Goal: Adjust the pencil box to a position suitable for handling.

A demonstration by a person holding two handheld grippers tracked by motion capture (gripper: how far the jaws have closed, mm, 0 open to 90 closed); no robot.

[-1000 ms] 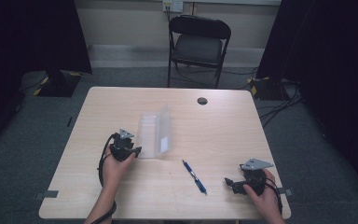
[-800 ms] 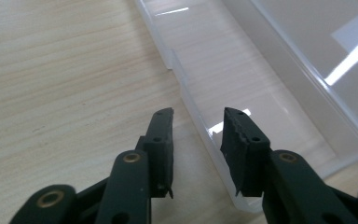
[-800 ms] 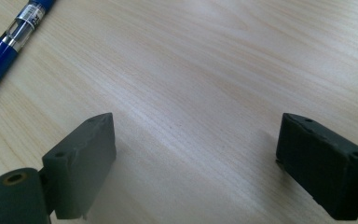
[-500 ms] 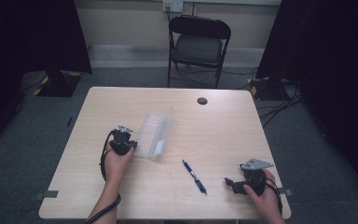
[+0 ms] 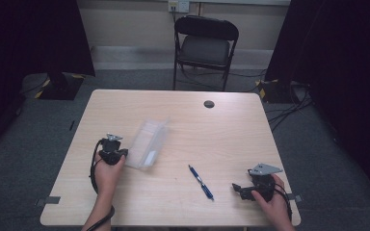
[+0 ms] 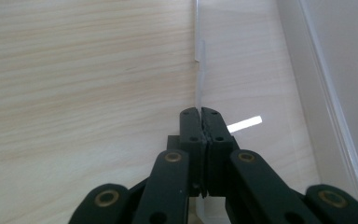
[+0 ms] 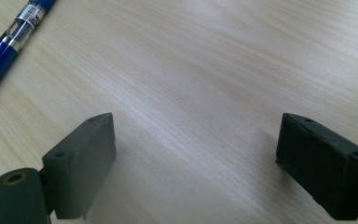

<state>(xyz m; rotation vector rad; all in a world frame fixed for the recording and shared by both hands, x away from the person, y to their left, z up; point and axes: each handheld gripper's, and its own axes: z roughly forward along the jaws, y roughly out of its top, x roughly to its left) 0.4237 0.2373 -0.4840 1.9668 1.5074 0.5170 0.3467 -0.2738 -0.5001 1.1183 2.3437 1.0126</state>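
Clear plastic case point(image 5: 148, 143) lies toward the wooden table's point(image 5: 231, 130) left edge, its thin lid edge clamped by the left gripper point(image 6: 201, 122). Lid-opening seems underway; next, lift gently. Right gripper point(image 7: 196, 158) gapes beside blue pen point(image 5: 201, 181).

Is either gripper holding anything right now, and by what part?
The left gripper is shut on the thin edge of the clear plastic case. The right gripper is open over bare table, holding nothing.
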